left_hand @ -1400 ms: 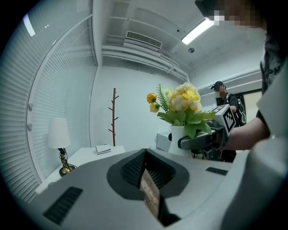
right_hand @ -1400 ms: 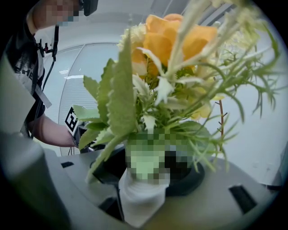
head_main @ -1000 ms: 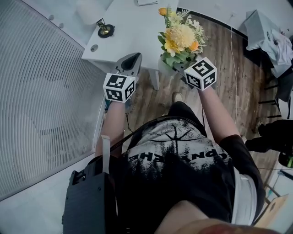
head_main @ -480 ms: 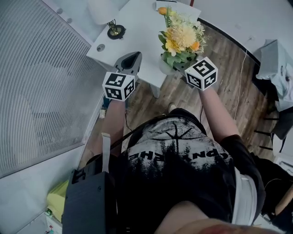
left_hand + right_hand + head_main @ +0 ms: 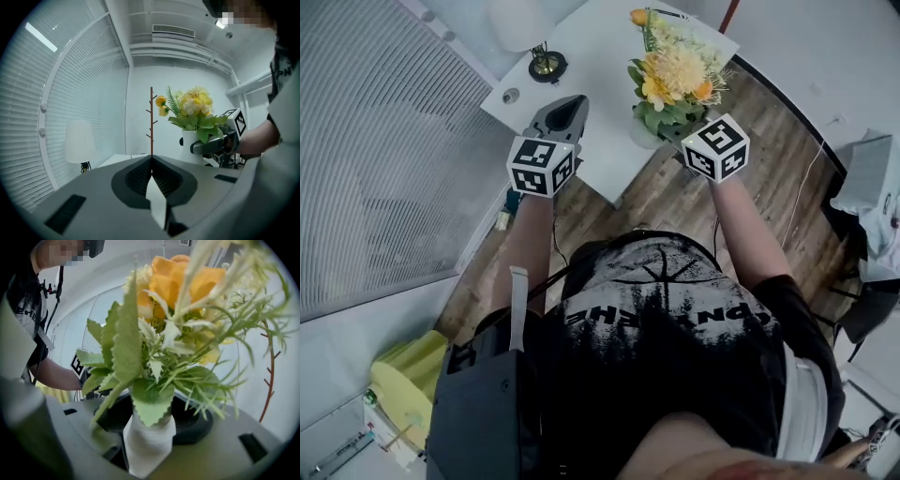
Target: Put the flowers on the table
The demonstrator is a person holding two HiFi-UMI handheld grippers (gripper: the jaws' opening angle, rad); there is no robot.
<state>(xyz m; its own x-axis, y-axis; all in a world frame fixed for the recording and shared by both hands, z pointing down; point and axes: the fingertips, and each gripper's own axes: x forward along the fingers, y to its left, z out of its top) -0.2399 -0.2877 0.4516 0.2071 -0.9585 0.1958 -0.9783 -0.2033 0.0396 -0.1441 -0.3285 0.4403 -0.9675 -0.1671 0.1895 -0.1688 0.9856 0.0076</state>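
Observation:
A bunch of yellow and orange flowers (image 5: 675,73) with green leaves stands in a white vase (image 5: 147,441). My right gripper (image 5: 664,134) is shut on the vase and holds it upright in the air, over the near edge of the white table (image 5: 591,52). In the right gripper view the vase fills the gap between the jaws, with the flowers (image 5: 173,310) above. My left gripper (image 5: 570,103) hovers over the table's near edge to the left of the flowers, jaws shut and holding nothing. From the left gripper (image 5: 151,159) view, the flowers (image 5: 192,110) and right gripper (image 5: 220,143) are seen at the right.
A small lamp (image 5: 546,64) with a white shade and a round hole (image 5: 512,95) are on the table's left part. Window blinds (image 5: 384,169) run along the left. A bare brown coat stand (image 5: 151,122) rises behind the table. Wooden floor (image 5: 769,187) lies to the right.
The person has come closer to the table. Both grippers and the held flowers now reach further over its near edge. Neither gripper's grip has changed.

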